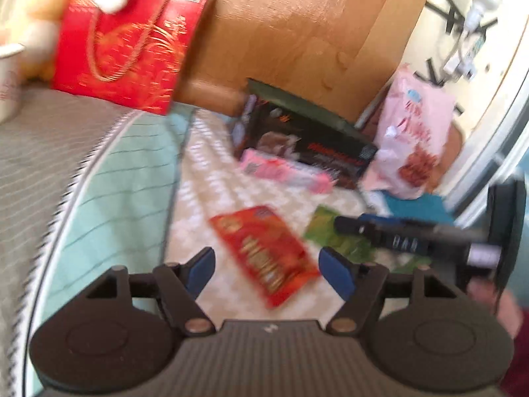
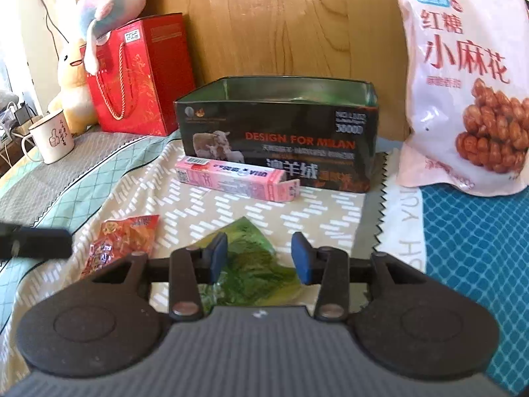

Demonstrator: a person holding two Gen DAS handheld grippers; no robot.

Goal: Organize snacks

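Observation:
A red snack packet (image 1: 264,251) lies flat on the patterned cloth, its near end between the open fingers of my left gripper (image 1: 266,269). It also shows in the right wrist view (image 2: 124,241). A green snack packet (image 2: 251,264) lies under my open right gripper (image 2: 259,258), and shows in the left wrist view (image 1: 334,235). An open black box (image 2: 277,139) stands behind them, with a pink carton (image 2: 236,180) lying in front of it. A large pink snack bag (image 2: 463,79) leans on the wooden board at the right. The right gripper (image 1: 410,235) reaches in from the right.
A red gift bag (image 2: 139,76) and plush toys (image 2: 99,16) stand at the back left beside a white mug (image 2: 49,137). A wooden headboard (image 2: 281,16) backs the scene. A blue mat (image 2: 469,248) lies at the right. The left gripper's tip (image 2: 36,243) enters from the left.

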